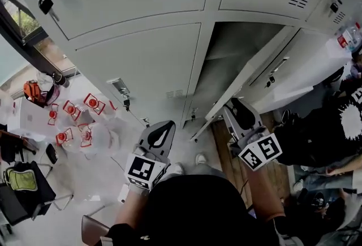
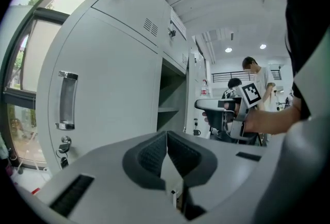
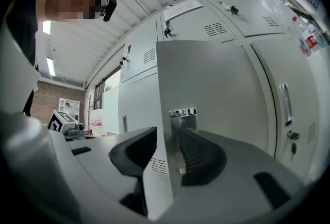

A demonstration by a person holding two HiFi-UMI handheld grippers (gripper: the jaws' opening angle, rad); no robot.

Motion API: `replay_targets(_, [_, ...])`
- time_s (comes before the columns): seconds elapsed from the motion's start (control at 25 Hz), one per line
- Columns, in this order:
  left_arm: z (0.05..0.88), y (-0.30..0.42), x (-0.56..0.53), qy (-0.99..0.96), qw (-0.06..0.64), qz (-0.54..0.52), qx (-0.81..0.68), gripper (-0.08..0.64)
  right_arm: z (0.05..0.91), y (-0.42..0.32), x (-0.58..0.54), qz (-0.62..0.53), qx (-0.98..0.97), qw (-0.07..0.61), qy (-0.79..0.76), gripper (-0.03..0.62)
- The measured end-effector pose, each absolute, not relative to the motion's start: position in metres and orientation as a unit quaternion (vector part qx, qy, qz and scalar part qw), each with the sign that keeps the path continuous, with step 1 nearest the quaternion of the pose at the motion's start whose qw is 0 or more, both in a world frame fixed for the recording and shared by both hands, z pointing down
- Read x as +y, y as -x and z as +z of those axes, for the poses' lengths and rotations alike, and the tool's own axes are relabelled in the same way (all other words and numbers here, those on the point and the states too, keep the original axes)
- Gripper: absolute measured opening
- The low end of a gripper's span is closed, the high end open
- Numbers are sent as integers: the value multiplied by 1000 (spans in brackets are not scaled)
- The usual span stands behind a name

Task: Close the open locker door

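Observation:
The grey locker door (image 1: 249, 78) of the lower row stands swung out toward me, and its open compartment (image 1: 237, 52) is dark inside. My right gripper (image 1: 236, 106) sits at the door's free edge. In the right gripper view the door panel (image 3: 211, 84) fills the gap between the jaws, so the right gripper (image 3: 167, 140) is shut on that edge, just below a metal handle (image 3: 183, 113). My left gripper (image 1: 163, 129) hangs in front of the closed neighbouring door (image 1: 141, 64), touching nothing. Its jaws meet at the tips, so the left gripper (image 2: 166, 135) is shut and empty.
Keys (image 1: 46, 5) hang from the upper lockers' locks. A plastic-wrapped pack of red-labelled bottles (image 1: 73, 120) lies on the floor at the left, with a chair holding a green bag (image 1: 21, 180) beside it. A person (image 1: 339, 126) is close at the right.

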State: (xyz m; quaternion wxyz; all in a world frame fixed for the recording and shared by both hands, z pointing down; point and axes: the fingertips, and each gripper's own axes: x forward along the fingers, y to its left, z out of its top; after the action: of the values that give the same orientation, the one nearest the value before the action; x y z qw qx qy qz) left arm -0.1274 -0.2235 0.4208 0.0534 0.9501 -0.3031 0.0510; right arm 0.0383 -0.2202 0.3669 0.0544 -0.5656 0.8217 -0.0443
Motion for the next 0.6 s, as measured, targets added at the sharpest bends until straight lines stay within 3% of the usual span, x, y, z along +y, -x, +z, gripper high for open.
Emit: replay_targets(0.6, [423, 145, -245, -907, 63, 58, -413, 23, 376, -14, -294, -59, 882, 54, 465, 141])
